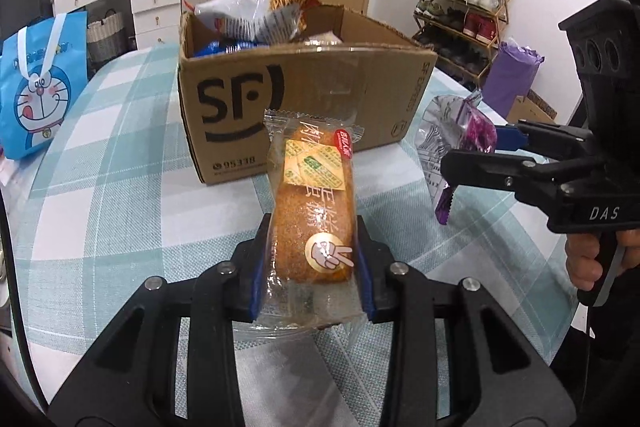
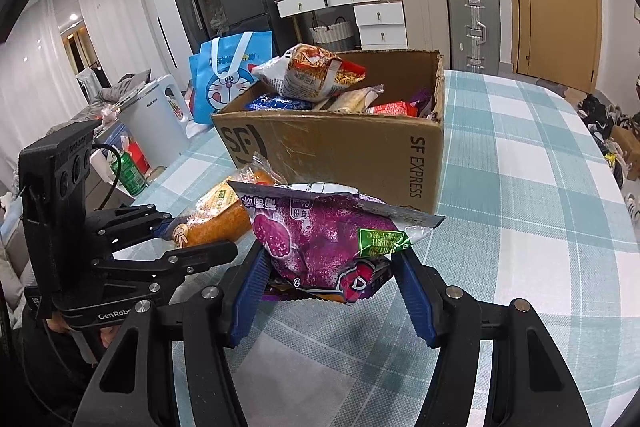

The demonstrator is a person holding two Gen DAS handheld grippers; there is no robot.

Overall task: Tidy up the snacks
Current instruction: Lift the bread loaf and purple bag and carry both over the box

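Observation:
My left gripper (image 1: pixel 310 259) is shut on a wrapped orange bread roll (image 1: pixel 312 211), held above the checked tablecloth in front of an open SF cardboard box (image 1: pixel 304 107). The box holds several snack packs, with a noodle bag (image 1: pixel 260 11) sticking out on top. My right gripper (image 2: pixel 332 267) is shut on a purple snack bag (image 2: pixel 320 239), also held in front of the box (image 2: pixel 340 155). The right gripper with the purple bag (image 1: pixel 460 143) shows at the right of the left wrist view. The left gripper with the bread roll (image 2: pixel 216 219) shows at the left of the right wrist view.
A blue Doraemon bag (image 1: pixel 40 95) stands at the table's left edge (image 2: pixel 228 75). A white kettle (image 2: pixel 156 115) and a green can (image 2: pixel 128 173) stand left of the box. Suitcases, drawers and a shoe rack (image 1: pixel 460 7) stand behind the table.

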